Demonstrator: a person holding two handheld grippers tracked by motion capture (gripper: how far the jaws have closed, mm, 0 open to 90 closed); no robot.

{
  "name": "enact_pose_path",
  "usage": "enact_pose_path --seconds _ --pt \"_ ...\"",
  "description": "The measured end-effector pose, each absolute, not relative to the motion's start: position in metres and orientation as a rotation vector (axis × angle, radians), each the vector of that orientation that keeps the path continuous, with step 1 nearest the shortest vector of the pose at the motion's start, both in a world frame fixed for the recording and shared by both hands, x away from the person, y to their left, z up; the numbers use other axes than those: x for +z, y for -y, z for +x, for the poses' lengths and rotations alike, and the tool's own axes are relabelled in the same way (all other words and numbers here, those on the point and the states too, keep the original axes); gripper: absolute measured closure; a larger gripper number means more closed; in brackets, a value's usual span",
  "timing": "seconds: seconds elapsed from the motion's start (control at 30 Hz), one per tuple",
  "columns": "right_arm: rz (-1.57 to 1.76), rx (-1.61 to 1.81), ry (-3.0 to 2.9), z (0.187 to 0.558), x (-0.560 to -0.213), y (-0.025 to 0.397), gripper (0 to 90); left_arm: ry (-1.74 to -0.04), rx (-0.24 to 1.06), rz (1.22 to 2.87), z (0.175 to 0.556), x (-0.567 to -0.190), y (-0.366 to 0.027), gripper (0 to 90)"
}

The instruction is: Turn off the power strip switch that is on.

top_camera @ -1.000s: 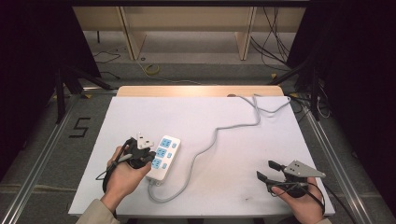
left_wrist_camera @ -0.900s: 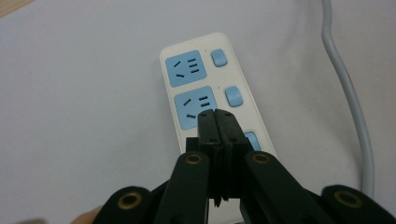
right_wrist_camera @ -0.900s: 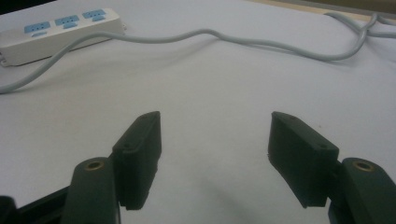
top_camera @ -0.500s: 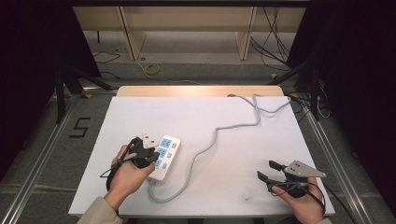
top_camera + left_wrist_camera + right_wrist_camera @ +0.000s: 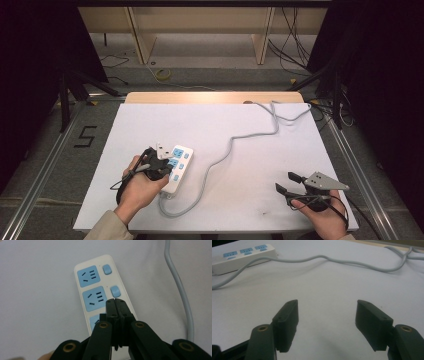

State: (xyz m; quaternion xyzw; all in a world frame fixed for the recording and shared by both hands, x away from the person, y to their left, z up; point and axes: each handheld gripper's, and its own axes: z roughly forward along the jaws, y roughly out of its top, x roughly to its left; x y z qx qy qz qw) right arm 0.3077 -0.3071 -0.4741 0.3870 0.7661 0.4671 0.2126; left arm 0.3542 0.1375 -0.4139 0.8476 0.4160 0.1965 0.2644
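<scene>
Pressing looks like the step: left claw (image 5: pixel 115 302), closed tight, hovers over the power strip (image 5: pixel 100 290) switches, needing a straight poke down, right claw (image 5: pixel 327 325) spread idle.

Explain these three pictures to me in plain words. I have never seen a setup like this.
No machine works here: a person holds a black two-jaw gripper in each hand at a white table. One camera looks down from above; the other two ride on the grippers and look along their jaws.

On the table lies a white power strip with blue sockets and blue switches, its grey cable snaking to the far edge.

The left gripper, jaws closed together with nothing between them, hangs over the strip beside a switch; whether it touches is unclear. The right gripper is open, holds nothing, and sits near the table's right front corner.
</scene>
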Motion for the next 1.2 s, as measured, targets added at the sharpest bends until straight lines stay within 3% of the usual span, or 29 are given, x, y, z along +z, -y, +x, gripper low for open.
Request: enact_pose_path --seconds 1.2 --pt "1.073 1.300 -2.126 0.308 -0.474 0.307 36.1 -1.146 0.471 2.367 0.360 -0.418 -0.123 89.3"
